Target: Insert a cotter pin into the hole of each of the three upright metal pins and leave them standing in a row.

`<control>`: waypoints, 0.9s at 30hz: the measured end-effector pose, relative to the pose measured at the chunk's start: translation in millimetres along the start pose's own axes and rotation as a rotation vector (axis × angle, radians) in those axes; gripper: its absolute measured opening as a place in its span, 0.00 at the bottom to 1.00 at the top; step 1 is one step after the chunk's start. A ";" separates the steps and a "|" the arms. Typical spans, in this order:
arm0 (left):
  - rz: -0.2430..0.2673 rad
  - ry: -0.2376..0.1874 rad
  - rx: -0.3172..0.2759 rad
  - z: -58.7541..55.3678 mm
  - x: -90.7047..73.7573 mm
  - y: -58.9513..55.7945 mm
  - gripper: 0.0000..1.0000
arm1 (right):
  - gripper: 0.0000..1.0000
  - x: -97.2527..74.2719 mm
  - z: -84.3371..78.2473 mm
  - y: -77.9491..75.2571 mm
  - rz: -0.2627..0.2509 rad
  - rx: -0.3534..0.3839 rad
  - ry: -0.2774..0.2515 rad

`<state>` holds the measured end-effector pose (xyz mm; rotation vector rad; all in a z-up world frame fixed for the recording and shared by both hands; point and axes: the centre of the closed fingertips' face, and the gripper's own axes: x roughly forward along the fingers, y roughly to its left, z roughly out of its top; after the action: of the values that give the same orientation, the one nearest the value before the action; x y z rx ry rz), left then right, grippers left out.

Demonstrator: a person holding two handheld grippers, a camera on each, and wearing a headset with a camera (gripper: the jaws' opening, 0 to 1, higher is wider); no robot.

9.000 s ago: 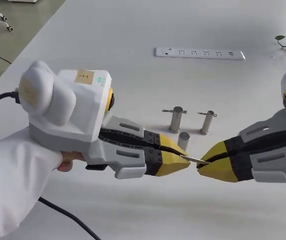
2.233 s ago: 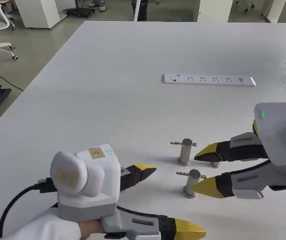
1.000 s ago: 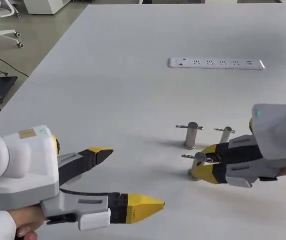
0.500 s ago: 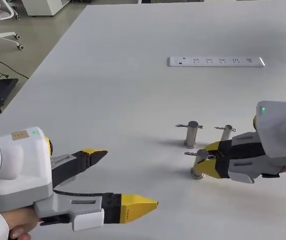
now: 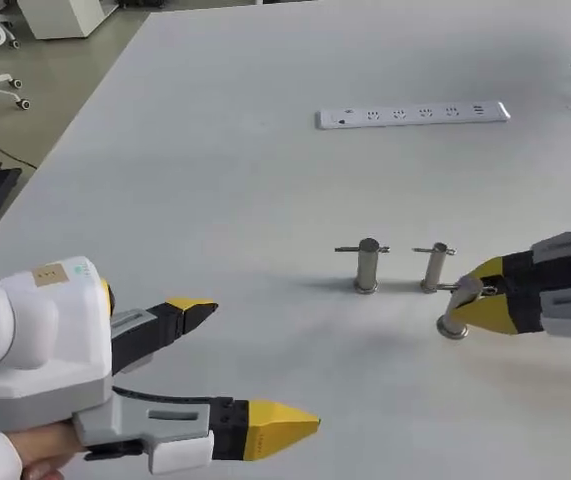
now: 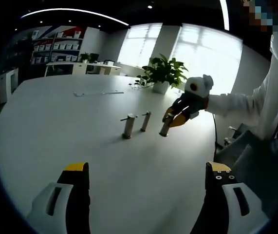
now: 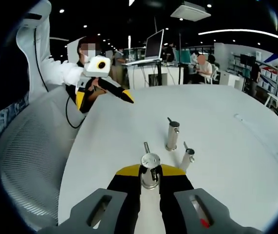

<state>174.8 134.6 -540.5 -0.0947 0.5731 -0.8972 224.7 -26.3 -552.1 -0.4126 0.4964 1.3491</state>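
Observation:
Three short metal pins are on the white table (image 5: 265, 180), each with a cotter pin through its head. Two stand upright side by side: one (image 5: 367, 265) on the left, a thinner one (image 5: 434, 267) to its right. The third pin (image 5: 459, 306) is tilted and sits between the yellow tips of my right gripper (image 5: 477, 303), which is shut on it; in the right gripper view this pin (image 7: 150, 170) stands between the jaws. My left gripper (image 5: 257, 368) is open at the lower left, well away from the pins, with nothing between its fingers.
A white power strip (image 5: 412, 114) lies at the far side of the table. A potted plant (image 6: 164, 75) stands at the table's far end. A mesh chair (image 7: 27, 141) is beside the table. Other people sit at desks in the background.
My right gripper, shut on the third pin, has carried it rightwards, from in front of the left pin to the right of the thinner pin. The left gripper has hardly moved.

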 end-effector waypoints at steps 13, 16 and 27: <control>0.006 0.019 -0.042 -1.8 3.0 -7.0 0.99 | 0.08 -10.8 -19.0 -28.1 -0.027 0.019 0.011; 0.013 0.066 -0.017 -9.8 4.2 -9.8 0.99 | 0.08 -12.1 -19.2 -38.1 -0.042 0.021 0.011; -0.002 0.061 -0.049 -9.4 3.8 -24.4 0.99 | 0.08 -14.9 -24.6 -56.4 -0.060 0.032 0.010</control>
<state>154.5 117.8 -542.6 -0.1129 0.6518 -0.8900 275.6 -62.0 -564.1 -0.4053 0.5093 1.2805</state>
